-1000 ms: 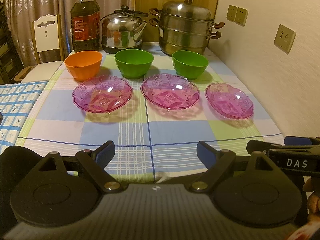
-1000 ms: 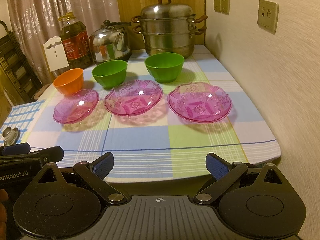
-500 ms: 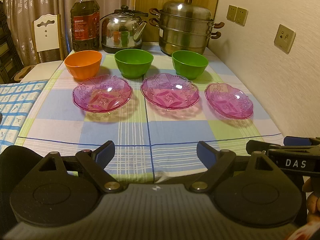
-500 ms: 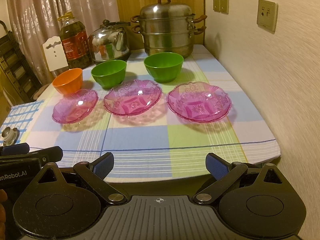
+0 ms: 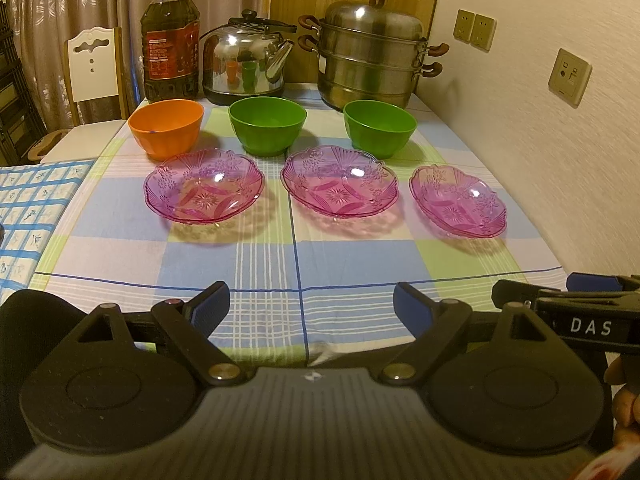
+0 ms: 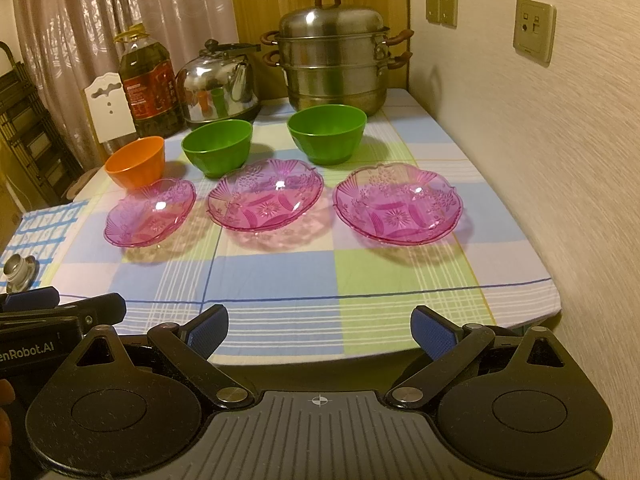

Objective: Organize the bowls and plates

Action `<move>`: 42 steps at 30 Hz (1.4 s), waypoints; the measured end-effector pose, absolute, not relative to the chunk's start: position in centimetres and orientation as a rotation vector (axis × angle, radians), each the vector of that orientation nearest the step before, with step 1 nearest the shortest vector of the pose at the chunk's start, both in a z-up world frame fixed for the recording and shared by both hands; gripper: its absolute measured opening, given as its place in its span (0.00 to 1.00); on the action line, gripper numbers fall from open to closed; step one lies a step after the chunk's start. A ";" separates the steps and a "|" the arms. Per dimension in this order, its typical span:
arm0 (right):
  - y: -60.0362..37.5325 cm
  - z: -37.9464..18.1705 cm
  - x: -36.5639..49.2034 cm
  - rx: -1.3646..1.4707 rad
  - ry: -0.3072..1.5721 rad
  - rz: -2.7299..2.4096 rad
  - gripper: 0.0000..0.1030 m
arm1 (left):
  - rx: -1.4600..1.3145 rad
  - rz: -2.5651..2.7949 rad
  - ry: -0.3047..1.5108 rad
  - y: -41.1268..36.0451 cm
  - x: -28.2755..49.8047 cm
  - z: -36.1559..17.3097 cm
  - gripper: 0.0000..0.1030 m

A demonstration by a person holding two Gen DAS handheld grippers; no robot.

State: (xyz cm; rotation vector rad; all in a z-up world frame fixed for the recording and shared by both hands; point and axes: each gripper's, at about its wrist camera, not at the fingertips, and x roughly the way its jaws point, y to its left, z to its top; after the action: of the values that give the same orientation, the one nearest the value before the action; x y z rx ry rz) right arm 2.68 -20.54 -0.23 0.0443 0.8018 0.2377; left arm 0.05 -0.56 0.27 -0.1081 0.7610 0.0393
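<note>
Three pink glass plates stand in a row on the checked tablecloth: left (image 5: 204, 191), middle (image 5: 340, 186), right (image 5: 458, 200); in the right wrist view they are left (image 6: 150, 212), middle (image 6: 266, 200), right (image 6: 398, 204). Behind them stand an orange bowl (image 5: 166, 128) and two green bowls (image 5: 267, 124) (image 5: 380, 128). My left gripper (image 5: 310, 306) is open and empty over the table's front edge. My right gripper (image 6: 320, 330) is open and empty, also at the front edge, to the right of the left one.
At the back stand an oil bottle (image 5: 170, 40), a steel kettle (image 5: 244, 64) and a stacked steamer pot (image 5: 370, 52). A wall (image 5: 560, 140) runs along the table's right side. A white chair (image 5: 94, 68) stands at the back left. A small metal object (image 6: 18, 268) lies at the left.
Both grippers have moved slightly, so the view shifts a little. The plates and bowls have not moved.
</note>
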 end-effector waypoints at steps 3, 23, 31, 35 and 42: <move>-20.5 -0.2 2.7 0.043 0.802 0.237 0.95 | -0.109 0.040 0.761 -0.7 0.0 0.2 0.85; -20.5 -0.3 2.7 0.044 0.803 0.238 0.94 | -0.115 0.038 0.767 -0.9 0.0 -0.1 0.85; -20.4 -0.5 2.7 0.050 0.806 0.244 0.94 | -0.145 0.037 0.775 0.2 0.3 -0.5 0.85; -19.7 -0.9 3.3 0.065 0.828 0.270 0.94 | -0.173 0.059 0.775 2.0 0.7 -0.4 0.85; -16.9 -1.0 6.2 0.117 0.856 0.353 0.94 | -0.228 0.153 0.760 7.5 2.9 -0.5 0.85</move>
State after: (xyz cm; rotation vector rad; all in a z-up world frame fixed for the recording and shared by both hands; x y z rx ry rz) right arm 6.19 -16.92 -1.05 0.1165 0.8562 0.3533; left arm 2.92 7.55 -0.53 -0.2278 0.7598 0.1529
